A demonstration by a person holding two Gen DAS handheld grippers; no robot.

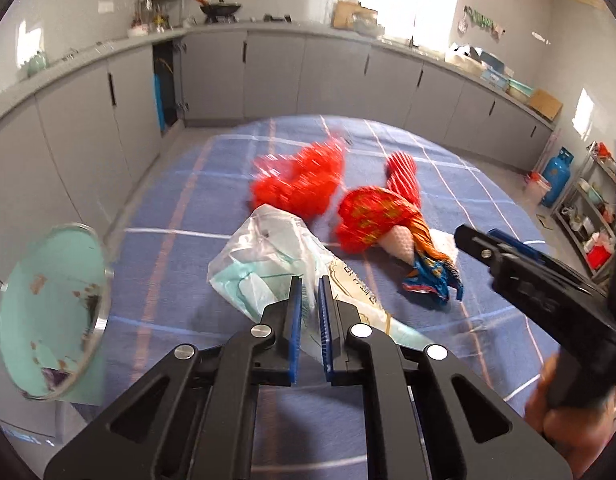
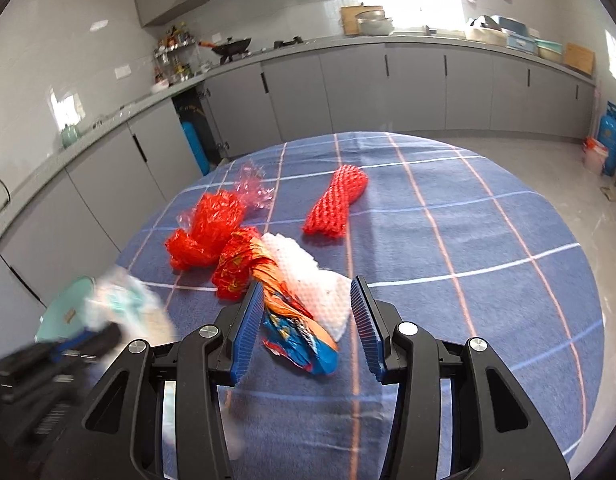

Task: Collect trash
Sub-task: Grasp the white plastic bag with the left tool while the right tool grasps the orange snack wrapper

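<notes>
Left wrist: left tongs [image 1: 309,296] pinch clear plastic bag [image 1: 263,264].

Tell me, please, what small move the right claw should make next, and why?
Probably ease forward and close: the right claw stands open astride the crumpled orange-and-blue foil wrapper on the blue checked tablecloth, pads apart from it, while the left claw already pinches the clear plastic bag.

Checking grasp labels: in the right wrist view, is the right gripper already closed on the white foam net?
No; the right gripper stands open around the white foam net, pads not pressing it.
</notes>
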